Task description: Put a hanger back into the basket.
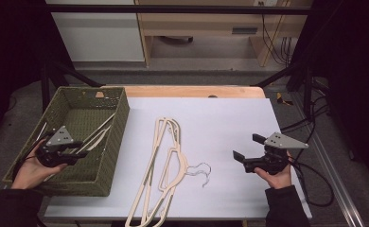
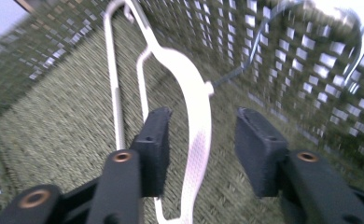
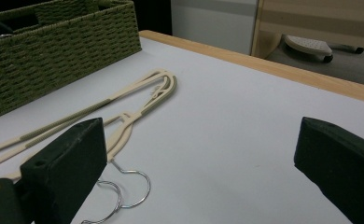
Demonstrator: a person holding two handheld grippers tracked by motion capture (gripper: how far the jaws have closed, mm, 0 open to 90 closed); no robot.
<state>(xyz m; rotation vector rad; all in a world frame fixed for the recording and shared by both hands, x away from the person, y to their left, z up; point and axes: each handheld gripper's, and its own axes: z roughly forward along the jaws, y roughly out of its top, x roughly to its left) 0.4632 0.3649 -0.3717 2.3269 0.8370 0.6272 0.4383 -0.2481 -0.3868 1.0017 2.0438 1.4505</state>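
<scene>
Hanger (image 2: 196, 116), cream plastic w/ metal hook, lies inside green woven basket (image 1: 118, 137) at desk's (image 1: 230, 118) left side, propped vs the basket wall. Left gripper (image 2: 201, 144) sits over the basket w/ fingers (image 2: 154, 140) apart; hanger's arm runs between them, no pad pressing on it, the far end touching basket floor. Two more hangers (image 1: 166, 161) lie stacked mid-desk, hooks twd the right gripper (image 1: 249, 147). Right gripper rests low at desk's right, fingers (image 3: 73, 163) wide apart, nothing between.
</scene>
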